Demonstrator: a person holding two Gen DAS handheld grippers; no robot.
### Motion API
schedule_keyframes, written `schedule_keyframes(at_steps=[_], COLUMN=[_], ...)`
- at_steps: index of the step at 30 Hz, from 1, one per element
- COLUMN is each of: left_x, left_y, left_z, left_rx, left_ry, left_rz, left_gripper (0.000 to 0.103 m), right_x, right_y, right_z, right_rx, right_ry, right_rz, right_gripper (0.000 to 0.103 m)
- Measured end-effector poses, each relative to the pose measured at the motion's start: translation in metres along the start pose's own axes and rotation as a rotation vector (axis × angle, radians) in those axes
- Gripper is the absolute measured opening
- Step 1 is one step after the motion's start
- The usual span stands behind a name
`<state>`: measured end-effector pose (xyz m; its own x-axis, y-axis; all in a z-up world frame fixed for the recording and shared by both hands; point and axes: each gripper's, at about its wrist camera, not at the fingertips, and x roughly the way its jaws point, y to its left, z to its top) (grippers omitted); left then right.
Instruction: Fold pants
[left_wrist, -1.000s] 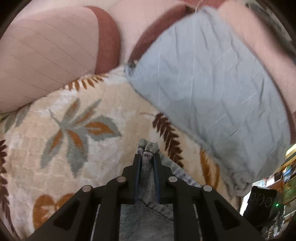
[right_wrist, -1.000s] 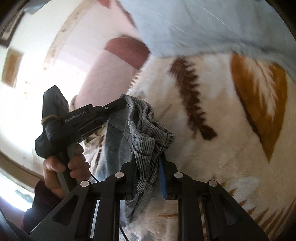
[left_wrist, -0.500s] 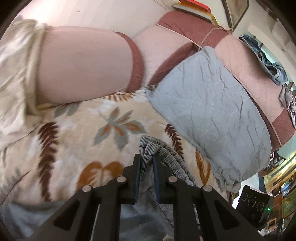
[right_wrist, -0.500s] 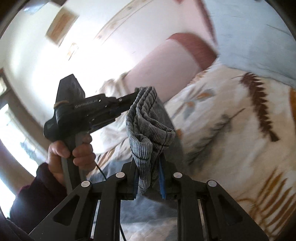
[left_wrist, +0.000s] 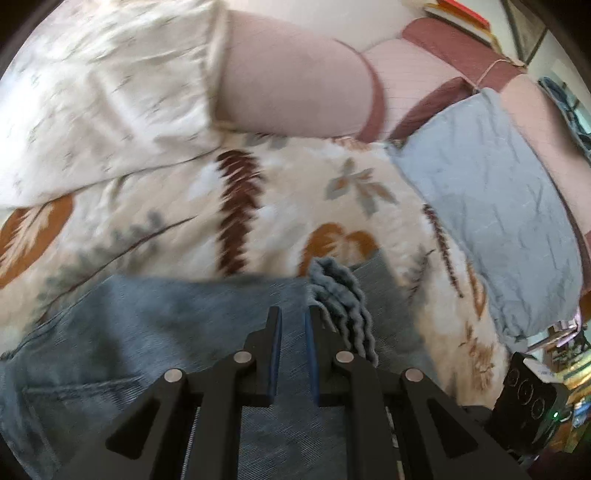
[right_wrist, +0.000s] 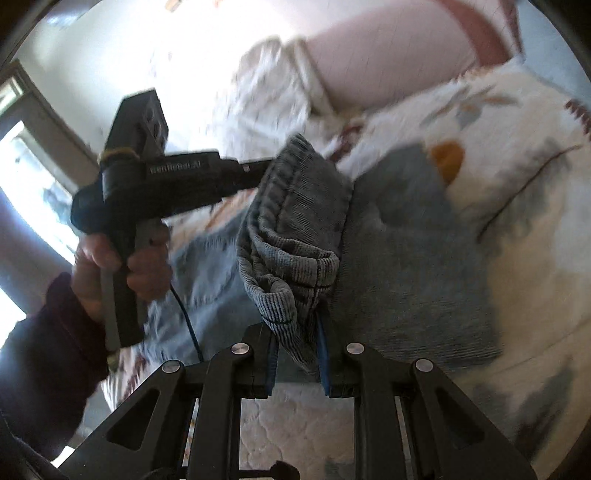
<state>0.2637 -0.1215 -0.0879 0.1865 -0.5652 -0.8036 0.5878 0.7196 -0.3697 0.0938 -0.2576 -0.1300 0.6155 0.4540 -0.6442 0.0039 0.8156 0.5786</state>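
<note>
The pants are blue-grey denim (left_wrist: 155, 343) and lie spread on a leaf-patterned blanket (left_wrist: 177, 206). In the left wrist view my left gripper (left_wrist: 291, 328) stands over the denim with a narrow gap between its fingers; the ribbed hem (left_wrist: 343, 299) lies just to the right of them, outside the gap. In the right wrist view my right gripper (right_wrist: 295, 343) is shut on a bunched ribbed hem (right_wrist: 291, 240) and holds it above the flat denim (right_wrist: 410, 266). The left gripper's black body (right_wrist: 166, 184) shows there too, its tip hidden behind the hem.
A pink headboard cushion with maroon trim (left_wrist: 295, 92) stands behind the blanket. A light blue pillow (left_wrist: 491, 206) lies at the right, a cream pillow (left_wrist: 103, 96) at the left. A bright window (right_wrist: 22, 177) is at the far left.
Both grippers have carried the hem across the blanket over the spread denim. The left gripper's fingers, shut on the hem before, now show a gap with the hem beside them.
</note>
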Motion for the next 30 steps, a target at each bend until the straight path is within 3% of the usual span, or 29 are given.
schedule_keyframes(at_steps=[5, 8, 11, 15, 17, 21, 24, 30], left_x=[-0.015, -0.030, -0.040, -0.029, -0.016, 0.015, 0.026, 0.013], left_y=[0.019, 0.018, -0.004, -0.043, -0.056, -0.068, -0.067, -0.072], left_z=[-0.007, -0.010, -0.016, -0.025, -0.031, -0.054, -0.077, -0.111], left_rx=[0.002, 0.002, 0.048, 0.089, 0.093, 0.092, 0.110, 0.141], left_ry=[0.010, -0.014, -0.033, -0.026, -0.001, 0.106, 0.185, 0.166], left_rz=[0.125, 0.123, 0.097, 0.062, 0.055, 0.093, 0.160, 0.168], left_gripper=[0.014, 0.014, 0.015, 0.015, 0.015, 0.015, 0.015, 0.015], right_x=[0.012, 0.004, -0.013, -0.030, -0.027, -0.011, -0.003, 0.002], right_y=[-0.003, -0.003, -0.010, -0.033, -0.047, -0.063, -0.064, -0.057], right_z=[0.003, 0.007, 0.014, 0.027, 0.029, 0.024, 0.020, 0.019], right_rx=[0.023, 0.055, 0.087, 0.182, 0.245, 0.295, 0.296, 0.243], right_ry=[0.104, 0.132, 0.079, -0.034, -0.038, 0.028, 0.080, 0.158], right_rz=[0.082, 0.188, 0.242, 0.193, 0.172, 0.099, 0.076, 0.062], right_gripper=[0.036, 0.050, 0.053, 0.056, 0.056, 0.055, 0.050, 0.050])
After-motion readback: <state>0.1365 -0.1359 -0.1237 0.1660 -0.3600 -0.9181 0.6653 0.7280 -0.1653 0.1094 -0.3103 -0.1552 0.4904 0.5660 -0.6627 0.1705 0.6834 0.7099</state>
